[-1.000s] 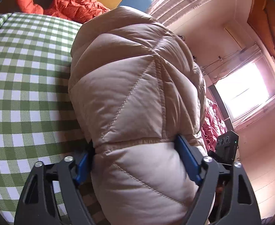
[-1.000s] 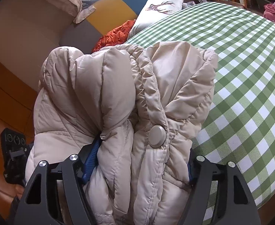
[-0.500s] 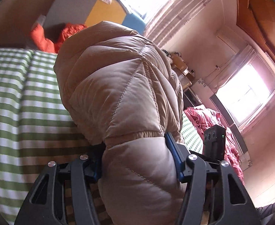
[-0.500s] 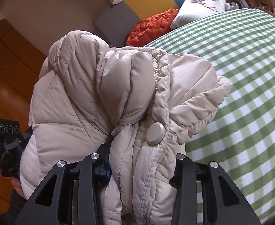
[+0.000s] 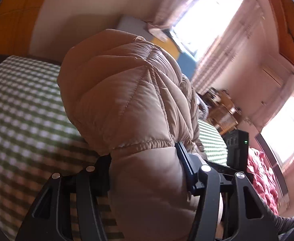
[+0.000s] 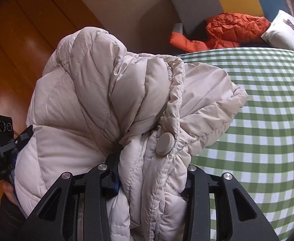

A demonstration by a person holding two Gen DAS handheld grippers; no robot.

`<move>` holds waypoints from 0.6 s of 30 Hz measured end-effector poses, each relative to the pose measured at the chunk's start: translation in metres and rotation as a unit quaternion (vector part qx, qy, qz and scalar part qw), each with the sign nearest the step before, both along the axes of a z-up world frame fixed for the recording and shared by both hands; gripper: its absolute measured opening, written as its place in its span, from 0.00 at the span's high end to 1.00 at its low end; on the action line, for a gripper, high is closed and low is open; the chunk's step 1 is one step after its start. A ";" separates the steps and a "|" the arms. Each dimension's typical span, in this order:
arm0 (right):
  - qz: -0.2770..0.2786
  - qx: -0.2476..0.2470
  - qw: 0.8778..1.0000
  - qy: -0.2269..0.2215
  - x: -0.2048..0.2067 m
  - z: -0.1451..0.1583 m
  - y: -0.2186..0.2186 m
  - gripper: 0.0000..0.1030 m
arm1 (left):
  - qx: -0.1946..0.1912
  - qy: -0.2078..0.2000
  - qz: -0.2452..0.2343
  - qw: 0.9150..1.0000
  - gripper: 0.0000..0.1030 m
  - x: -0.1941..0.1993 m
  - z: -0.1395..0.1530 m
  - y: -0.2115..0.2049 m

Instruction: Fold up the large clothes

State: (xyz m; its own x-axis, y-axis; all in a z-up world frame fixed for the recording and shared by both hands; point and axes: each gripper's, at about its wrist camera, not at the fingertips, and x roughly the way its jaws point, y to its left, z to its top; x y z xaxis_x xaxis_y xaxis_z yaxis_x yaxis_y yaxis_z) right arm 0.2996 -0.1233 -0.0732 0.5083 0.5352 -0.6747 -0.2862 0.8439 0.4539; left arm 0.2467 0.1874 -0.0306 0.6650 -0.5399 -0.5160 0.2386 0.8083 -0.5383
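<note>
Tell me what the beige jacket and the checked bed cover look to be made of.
Puffer jacket: thin, smooth synthetic shell, probably nylon or polyester, with soft filling; stitched puffy panels and a slight sheen suggest this. Green-and-white bed cover: matte woven cloth, likely cotton; exact fibre unclear.

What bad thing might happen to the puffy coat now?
1. The puffy beige coat is thick and slippery-looking. Both the left gripper and the right gripper pinch only bunched-up bits, so it might slide out.
2. It is bundled up, not flat, so it may land on the green checked bed crumpled, and the fold could come undone.
3. The round button sits close to the right gripper's fingers and might snag.
</note>
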 end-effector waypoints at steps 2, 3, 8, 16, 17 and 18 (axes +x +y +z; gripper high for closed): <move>0.016 -0.018 1.000 -0.002 0.005 0.000 0.026 0.64 | 0.002 0.014 0.032 0.999 0.46 -0.003 -0.009 0.022; 0.024 -0.028 0.999 -0.004 0.008 0.000 0.039 0.64 | 0.005 0.021 0.047 0.999 0.46 -0.006 -0.012 0.030; 0.052 -0.074 0.996 -0.022 0.009 -0.002 0.087 0.64 | 0.038 0.067 0.115 0.990 0.43 -0.009 -0.042 0.061; 0.068 -0.123 0.988 -0.062 0.000 -0.004 0.113 0.64 | 0.092 0.084 0.179 0.976 0.38 -0.024 -0.060 0.060; 0.069 -0.127 0.987 -0.067 -0.002 -0.004 0.114 0.64 | 0.099 0.082 0.183 0.975 0.37 -0.025 -0.061 0.059; 0.070 -0.131 0.986 -0.071 -0.004 -0.005 0.115 0.64 | 0.105 0.081 0.189 0.973 0.37 -0.027 -0.061 0.057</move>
